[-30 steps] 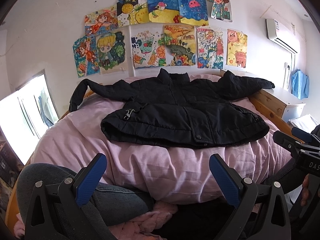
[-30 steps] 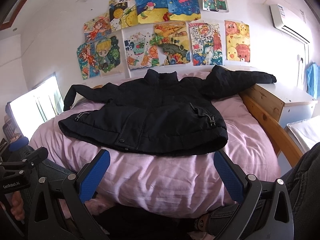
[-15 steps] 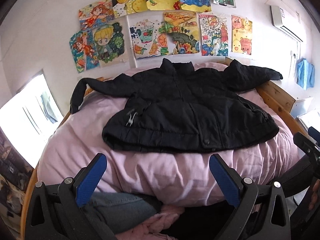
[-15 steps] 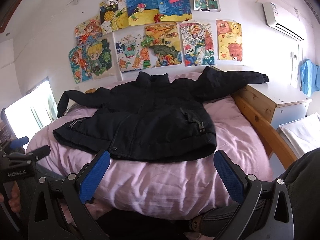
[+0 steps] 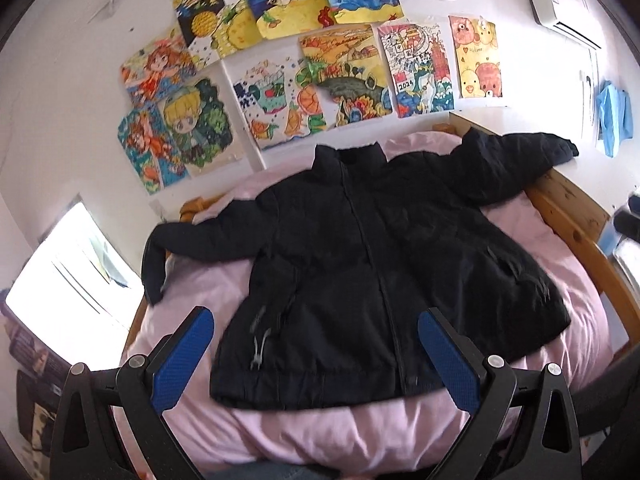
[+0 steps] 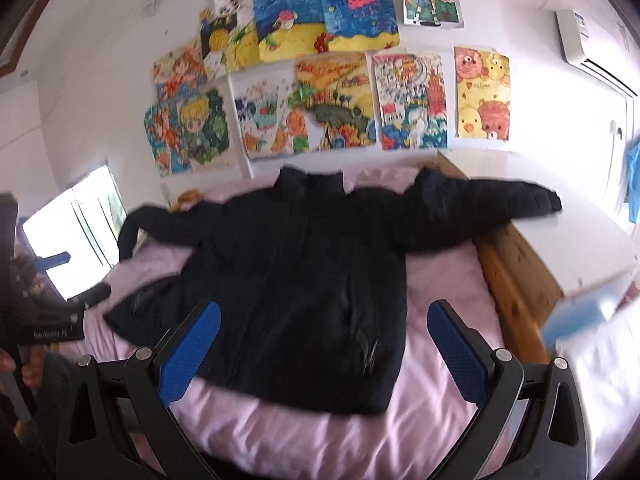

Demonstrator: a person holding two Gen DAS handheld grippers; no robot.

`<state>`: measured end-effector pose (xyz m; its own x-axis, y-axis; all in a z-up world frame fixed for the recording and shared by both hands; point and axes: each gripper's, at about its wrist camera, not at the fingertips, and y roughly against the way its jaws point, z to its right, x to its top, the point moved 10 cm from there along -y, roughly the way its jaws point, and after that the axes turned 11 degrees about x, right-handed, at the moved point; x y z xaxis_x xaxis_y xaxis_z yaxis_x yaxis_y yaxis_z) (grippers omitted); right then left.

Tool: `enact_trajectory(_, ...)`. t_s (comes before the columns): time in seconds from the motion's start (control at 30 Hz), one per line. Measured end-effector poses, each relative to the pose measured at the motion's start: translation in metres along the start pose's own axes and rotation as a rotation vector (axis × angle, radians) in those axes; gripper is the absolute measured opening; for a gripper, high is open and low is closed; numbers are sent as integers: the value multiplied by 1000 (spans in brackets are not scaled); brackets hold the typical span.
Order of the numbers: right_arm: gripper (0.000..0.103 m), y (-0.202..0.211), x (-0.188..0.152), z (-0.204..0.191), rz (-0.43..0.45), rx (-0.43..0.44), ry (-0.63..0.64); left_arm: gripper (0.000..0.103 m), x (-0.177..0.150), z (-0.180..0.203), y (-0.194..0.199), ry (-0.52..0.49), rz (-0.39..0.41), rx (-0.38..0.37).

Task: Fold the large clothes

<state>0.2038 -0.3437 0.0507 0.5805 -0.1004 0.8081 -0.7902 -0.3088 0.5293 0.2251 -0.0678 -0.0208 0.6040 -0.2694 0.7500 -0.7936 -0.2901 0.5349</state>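
A black padded jacket point(image 5: 360, 264) is lying front-up and spread flat on the pink bedding point(image 5: 352, 432), zipped closed, collar pointing toward the wall, hem nearest the cameras. Both sleeves are stretching outward, the right one reaching over the wooden bed frame point(image 5: 576, 216).

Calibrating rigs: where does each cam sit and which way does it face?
Left wrist: behind the open left gripper, facing the black padded jacket spread on the pink-sheeted bed.
Right wrist: behind the open right gripper, same heading; the left gripper shows at its left edge.
Shared: jacket, bed, taped-up drawings.
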Motion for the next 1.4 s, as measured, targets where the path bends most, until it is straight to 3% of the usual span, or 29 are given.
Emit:
enact_trajectory(0.23,102,-50,59,64,-36,5,-68,103,65,33,-37,-76,51,8)
enact_trajectory(0.43,102,-83,96,151,36,-141,-130,103,102,78,-89,-116,76,-30)
enact_trajectory(0.57,102,-96,106,231,82,-222,-219,103,111,118,-135,-119,63,-88)
enact_trajectory(0.67,102,-110,99,290,66,-302,-264,103,105,145,-159,-136,41,-142)
enact_trajectory(0.87,101,-144,96,389,42,-442,-337,103,100,180,-200,-170,74,-205)
enact_trajectory(1.03,91,-186,105,435,6,-519,-364,103,101,189,-237,-108,-2,-254)
enact_trajectory(1.1,81,-207,103,450,-33,-561,-382,103,101,186,-250,-89,-36,-244)
enact_trajectory(1.33,71,-231,99,473,-41,-669,-437,103,98,152,-271,-13,-91,-222)
enact_trajectory(1.4,57,-233,102,471,-42,-694,-405,103,100,142,-273,7,-93,-215)
